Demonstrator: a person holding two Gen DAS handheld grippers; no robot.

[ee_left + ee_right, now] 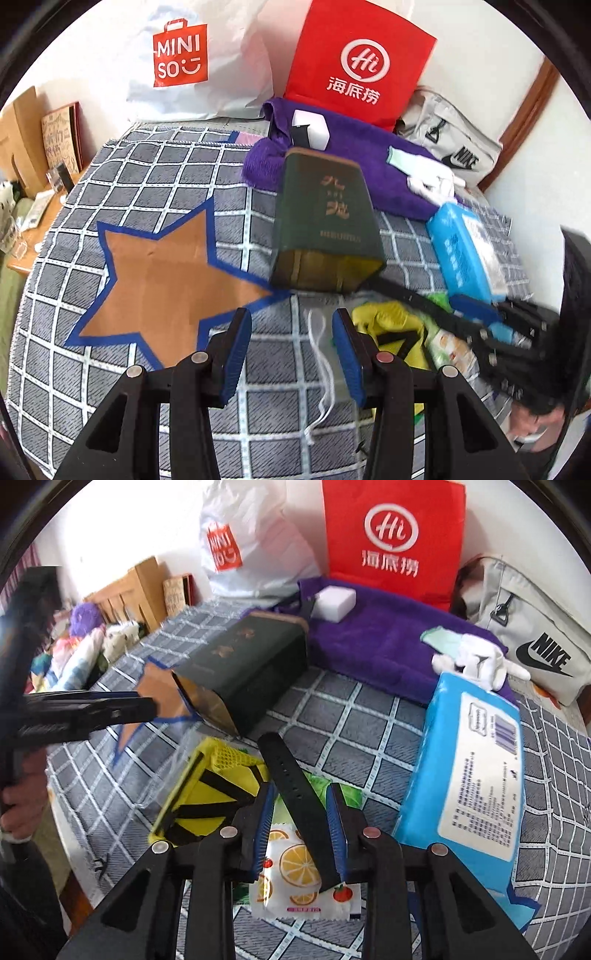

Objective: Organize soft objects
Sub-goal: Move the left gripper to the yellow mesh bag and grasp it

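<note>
presently, in the right wrist view, the right gripper (300, 825) sits at lower centre of the frame with a black strap (295, 797) running up between its blue pads. the strap lies against the right pad, and the left pad stands clear of it; whether the strap is truly pinched cannot be told. beneath it lie a fruit-print packet (299, 882) and a yellow mesh pouch (218, 794), lower centre and lower left. a blue wipes pack (469, 786) lies at right on the checked bedcover (354, 734). a dark green box (243, 675) rests on its side at centre, open end toward the camera. behind it, a purple towel (373, 642) carries a white block (334, 603) and a white glove (480, 664). a red bag (391, 535), a white miniso bag (251, 546) and a grey nike bag (532, 642) stand along the top.

in the left wrist view, the left gripper (291, 352) at lower centre has its tongs spread, nothing pinched; a white cord (321, 373) lies on the bedcover between them, touching neither pad. a brown star patch (159, 284) fills left of centre.
</note>
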